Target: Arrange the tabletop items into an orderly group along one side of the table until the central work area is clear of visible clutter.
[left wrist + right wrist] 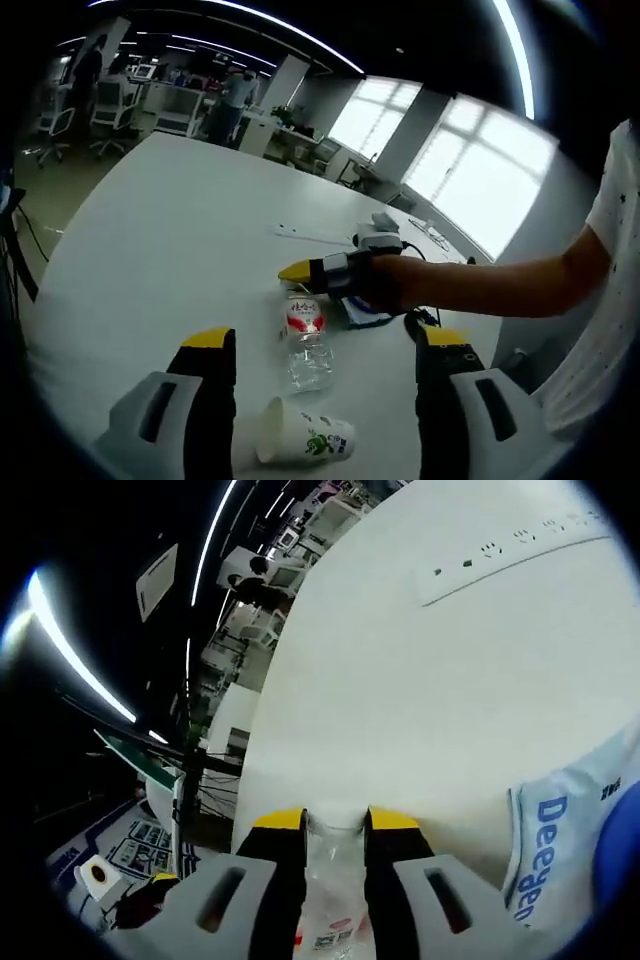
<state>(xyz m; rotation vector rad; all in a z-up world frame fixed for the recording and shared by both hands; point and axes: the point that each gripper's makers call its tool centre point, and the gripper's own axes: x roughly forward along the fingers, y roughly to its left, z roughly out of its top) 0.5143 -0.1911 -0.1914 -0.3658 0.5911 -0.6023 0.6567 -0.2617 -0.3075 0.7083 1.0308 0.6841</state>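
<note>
Your right gripper has its jaws closed narrow on the neck of the clear water bottle, whose lower body runs out of the right gripper view; in the left gripper view that bottle lies on the white table, its cap hidden behind your right gripper. Your left gripper stands wide and holds nothing. A paper cup lies tipped just near of the bottle. A blue-lettered bag is cut off at right. Far and left, the tabletop lies open.
</note>
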